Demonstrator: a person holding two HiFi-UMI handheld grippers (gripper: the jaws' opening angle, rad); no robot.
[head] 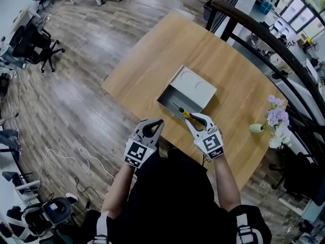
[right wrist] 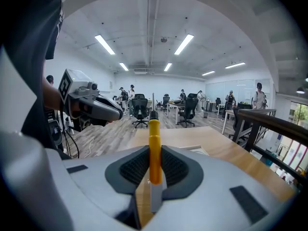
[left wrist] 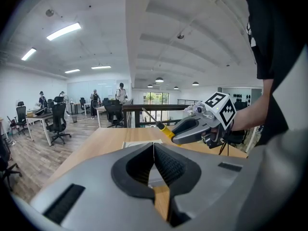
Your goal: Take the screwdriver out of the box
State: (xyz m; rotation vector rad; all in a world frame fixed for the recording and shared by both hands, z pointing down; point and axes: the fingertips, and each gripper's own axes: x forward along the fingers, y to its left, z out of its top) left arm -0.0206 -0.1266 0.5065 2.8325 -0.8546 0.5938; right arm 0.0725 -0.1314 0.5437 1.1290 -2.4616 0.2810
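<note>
The screwdriver (head: 184,113) is clamped by its yellow handle in the right gripper (head: 196,118), the shaft lying along the jaws with its tip toward the box (head: 189,87), by the tabletop's (head: 167,44) near edge, while the left gripper (head: 155,124) is held closed and empty alongside.

Open tabletop (head: 152,50) rings the box (head: 195,85); a flower vase (head: 257,128) blocks the right edge.

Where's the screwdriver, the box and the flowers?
screwdriver (right wrist: 154,148): right gripper view, on its yellow handle.
box (head: 193,85): head view, on its grey top face.
flowers (head: 277,117): head view, on the purple blooms.
</note>
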